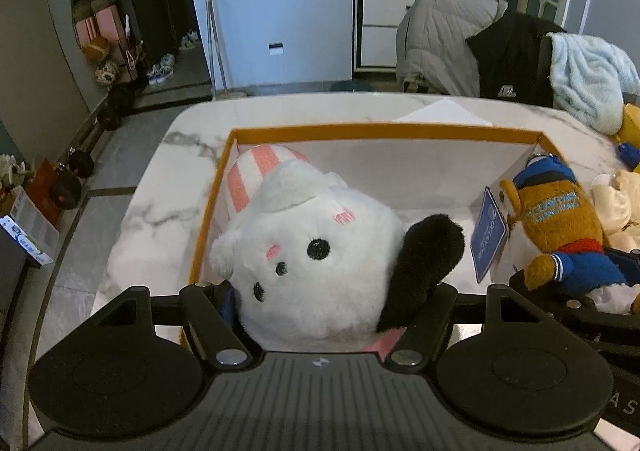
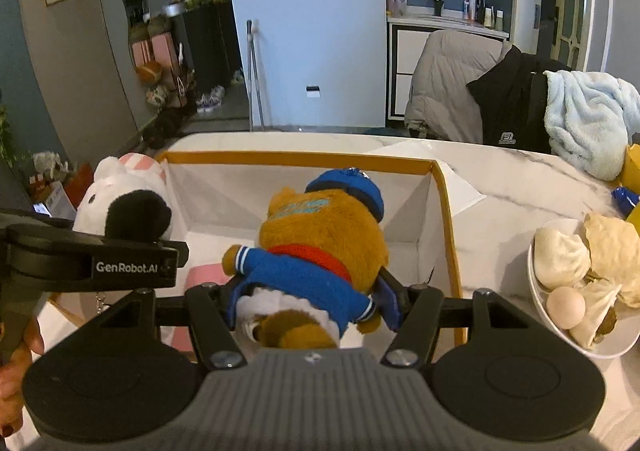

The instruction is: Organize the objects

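So both hands are busy here. The left tongs (image 1: pixel 320 291) are clamped around a white plush dog (image 1: pixel 316 251), one finger pressing into each side of its round head, roughly half open because the head is that fat. It has a black floppy ear (image 1: pixel 424 263), pink cheek marks and a pink-and-white striped hat (image 1: pixel 256 175), and it hangs upside down over the left end of a box (image 1: pixel 384 130) with an orange rim and white inside.

The right tongs (image 2: pixel 308 299) have a brown plush bear (image 2: pixel 320 235) squeezed between the fingers, closed in fairly narrow around its middle. The bear wears a blue jacket, a red scarf and a blue cap (image 2: pixel 352 187), and it sits over the right half of the same box, head pointing away from the camera. From the left camera you can see a blue tag (image 1: pixel 488 239) dangling off it, just beside the dog's black ear.

The box sits on a white marble surface (image 2: pixel 520 179). Just right of the box there's a white bowl (image 2: pixel 560 339) with steamed buns and an egg (image 2: pixel 565 307) in it. A sheet of white paper (image 1: pixel 444 111) lies behind the box. Across the surface, chairs are draped with a grey puffer coat (image 2: pixel 448 79), a black jacket (image 2: pixel 508 107) and a light blue fluffy blanket (image 2: pixel 588 115).

At the bottom left of the right camera view, a hand (image 2: pixel 16 367) grips the handle of the left tool.
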